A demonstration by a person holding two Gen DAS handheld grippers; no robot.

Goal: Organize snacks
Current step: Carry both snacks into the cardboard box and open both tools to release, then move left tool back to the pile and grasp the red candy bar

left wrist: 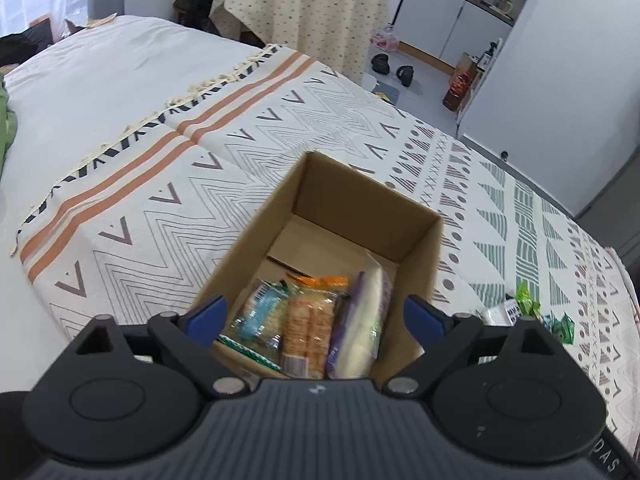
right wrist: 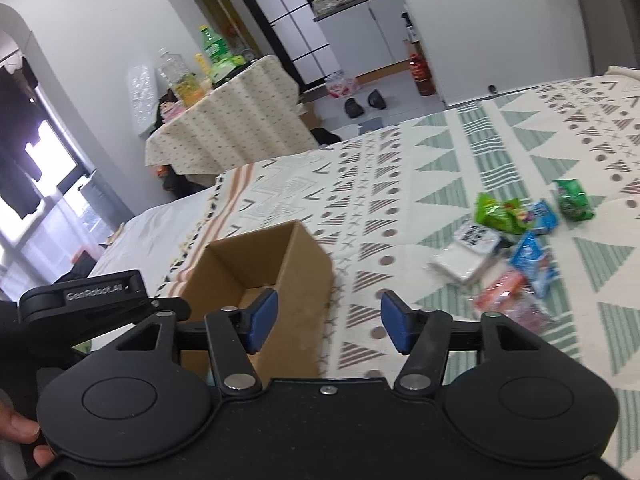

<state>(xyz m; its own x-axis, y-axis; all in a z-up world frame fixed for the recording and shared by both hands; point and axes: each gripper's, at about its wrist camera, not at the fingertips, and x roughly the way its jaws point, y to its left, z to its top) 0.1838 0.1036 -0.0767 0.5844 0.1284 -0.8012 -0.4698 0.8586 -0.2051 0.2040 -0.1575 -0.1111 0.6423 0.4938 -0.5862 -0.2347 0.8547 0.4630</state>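
An open cardboard box (left wrist: 362, 200) stands on the patterned blanket (left wrist: 168, 184). Inside it lie several snack packets: a blue one (left wrist: 258, 314), an orange one (left wrist: 308, 328) and a white and purple one (left wrist: 364, 320). My left gripper (left wrist: 316, 316) hovers open above the box's near end, with nothing between its blue pads. The right wrist view shows the same box (right wrist: 296, 276) at lower left, and my right gripper (right wrist: 325, 322) open and empty beside its right wall. A heap of loose snacks (right wrist: 516, 240) lies on the blanket to the right, with green packets (right wrist: 572, 200) at its far side.
A few green packets (left wrist: 528, 304) lie right of the box in the left wrist view. A table with a dotted cloth (right wrist: 236, 120) carries bottles beyond the bed. Shoes (right wrist: 364, 104) sit on the floor near white cabinets. A hand (right wrist: 20, 436) grips the left gripper's body.
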